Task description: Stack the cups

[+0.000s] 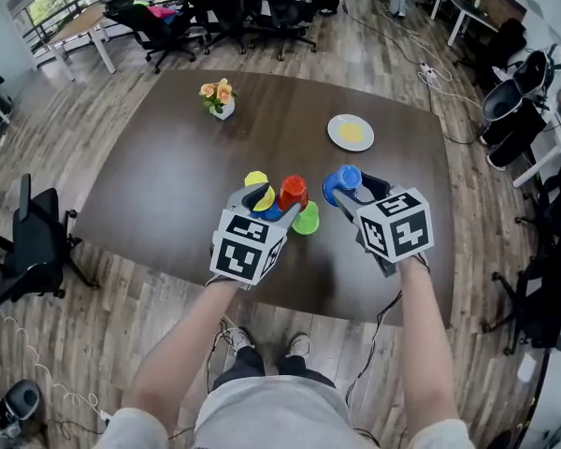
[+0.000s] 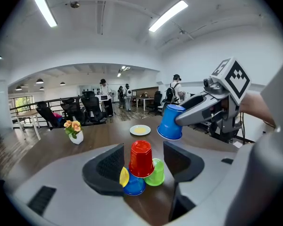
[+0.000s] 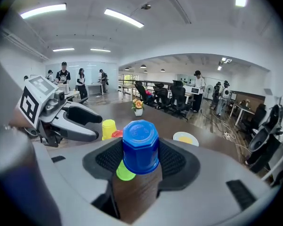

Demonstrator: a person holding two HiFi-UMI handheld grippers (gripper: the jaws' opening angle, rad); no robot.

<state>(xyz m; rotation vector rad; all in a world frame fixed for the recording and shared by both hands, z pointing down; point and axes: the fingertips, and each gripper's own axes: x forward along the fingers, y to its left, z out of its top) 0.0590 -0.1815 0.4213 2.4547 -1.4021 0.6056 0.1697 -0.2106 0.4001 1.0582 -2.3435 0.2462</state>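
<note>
- Two jobs are split between my hands. My right gripper (image 3: 140, 157) has its fingers (image 3: 177, 161) clenched on a blue cup (image 3: 140, 142), one pad on each side of its wall. I judge this cup is the next piece for the pile.
- The blue cup hangs in the air above the worktop (image 1: 168, 185), near the right side of the pile, touching nothing but my pads.
- I hold it upside down, with the closed base up and toward my hand and the open mouth down and away.
- Its long axis, from base to mouth, is close to upright but tilted, and the mouth seems to lean a little toward the pile.
- I grip high on the wall, which leaves the rim free to land, and mouth-down matches the cups already set.
- In the pile, a red cup (image 2: 141, 158) sits upside down with its axis upright. It rests on a huddle of three: a yellow cup (image 1: 255, 180), a second blue cup (image 2: 133, 185) and a green cup (image 2: 155, 172).
- My left gripper (image 2: 144, 159) has its fingers (image 2: 108, 166) spread and grasps nothing. The red cup shows in the gap between them, with the pads clear on both sides.
- I judge the left gripper is kept close so it can steady the pile if the landing nudges it.
</note>
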